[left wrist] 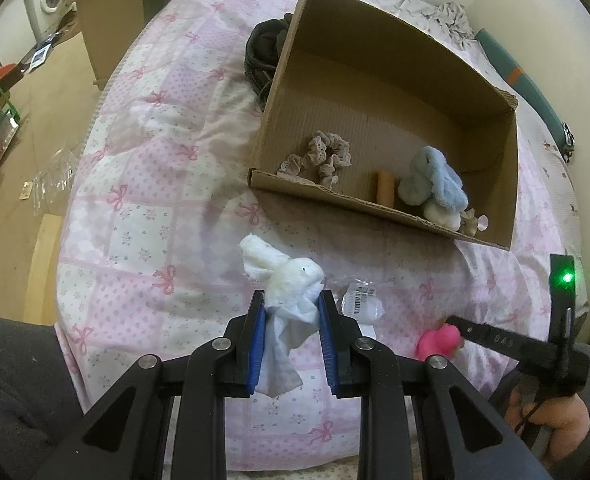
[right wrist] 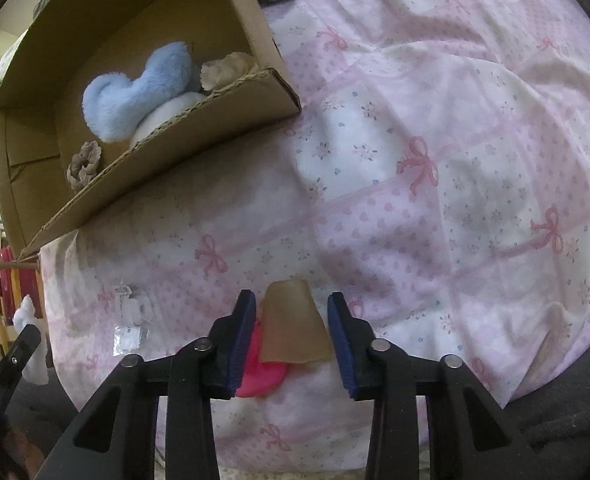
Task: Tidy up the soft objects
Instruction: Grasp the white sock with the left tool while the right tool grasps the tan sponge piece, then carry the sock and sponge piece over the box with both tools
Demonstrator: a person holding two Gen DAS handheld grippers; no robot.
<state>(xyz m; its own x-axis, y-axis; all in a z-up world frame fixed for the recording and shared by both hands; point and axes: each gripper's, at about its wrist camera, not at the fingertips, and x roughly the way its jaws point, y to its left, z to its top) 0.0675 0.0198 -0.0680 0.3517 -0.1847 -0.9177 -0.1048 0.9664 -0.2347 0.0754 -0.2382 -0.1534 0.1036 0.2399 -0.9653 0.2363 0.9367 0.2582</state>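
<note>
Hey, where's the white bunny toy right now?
In the left wrist view, the white bunny toy is clamped in the left gripper, held above the pink quilt, just short of the cardboard box.

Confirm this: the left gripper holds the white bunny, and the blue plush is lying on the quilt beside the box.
Not quite. The left gripper does hold the white bunny, but the blue plush lies inside the box, not on the quilt. The left wrist view shows it.
</note>
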